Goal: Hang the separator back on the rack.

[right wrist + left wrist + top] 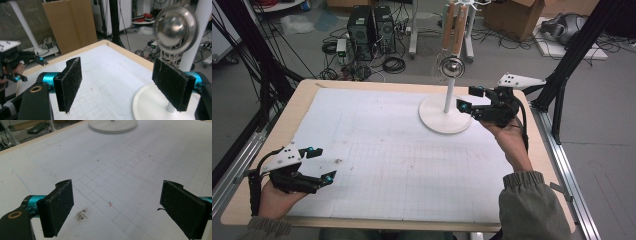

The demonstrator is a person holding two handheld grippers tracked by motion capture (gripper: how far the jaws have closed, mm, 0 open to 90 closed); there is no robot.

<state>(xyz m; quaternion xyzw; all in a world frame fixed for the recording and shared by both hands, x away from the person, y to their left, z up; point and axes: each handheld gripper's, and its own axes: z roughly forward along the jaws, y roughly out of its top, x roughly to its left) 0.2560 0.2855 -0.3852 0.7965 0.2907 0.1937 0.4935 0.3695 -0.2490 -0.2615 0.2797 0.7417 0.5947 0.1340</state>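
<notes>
At the near left corner of the worktop [257, 165], the left gripper [323, 165] hovers over the white gridded mat [377, 150] with its jaws spread wide and nothing between them. Farther right stands a white stand [445, 114] with a round base; a metal strainer ladle [451, 66] hangs beside its pole. The right gripper [469, 98], jaws wide apart and empty, sits just beside the pole, above the base.

Stand base [113, 125] cut by top edge in left gripper view, pole out of frame. In right gripper view, base [147, 105] runs off bottom edge, right pad hides part of pole [190, 50]; metal ladle bowl [175, 26] blurred, handle cut off at top.
</notes>
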